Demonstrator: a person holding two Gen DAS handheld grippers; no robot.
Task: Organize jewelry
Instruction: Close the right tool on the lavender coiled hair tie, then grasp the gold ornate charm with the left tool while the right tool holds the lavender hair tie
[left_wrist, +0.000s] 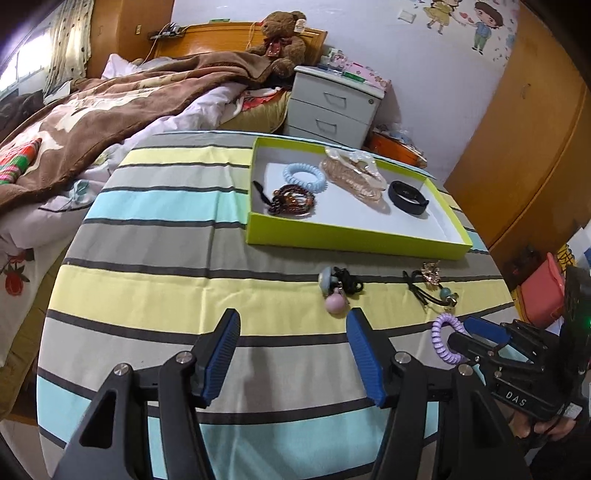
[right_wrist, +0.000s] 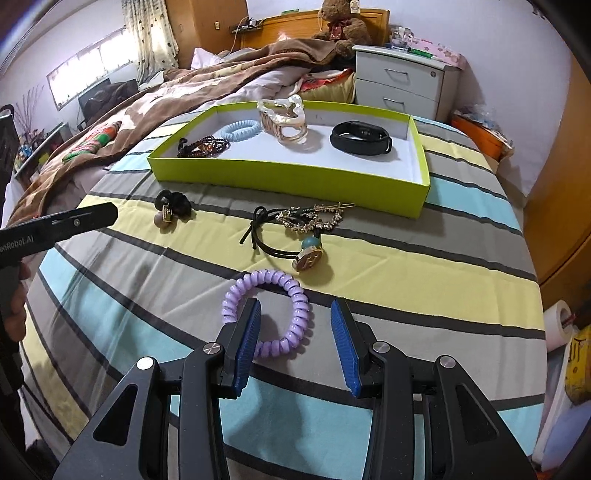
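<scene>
While the right claw (right_wrist: 293, 343) stands open with its left pad inside the purple coil band (right_wrist: 266, 314) and the other outside its right rim, a sloppy close could pinch only one springy loop, which might stretch or flick off the striped desk (right_wrist: 147, 295). Left of it, the left claw (left_wrist: 291, 358) hangs open and empty. Farther off lie two beaded black hair ties (right_wrist: 295, 236) just short of the green tray (right_wrist: 288, 181), which holds bracelets and a black wristband (right_wrist: 360, 142).

Unmade bed (left_wrist: 110, 110), white nightstand (left_wrist: 332, 107), wooden wardrobe (left_wrist: 524, 147)
</scene>
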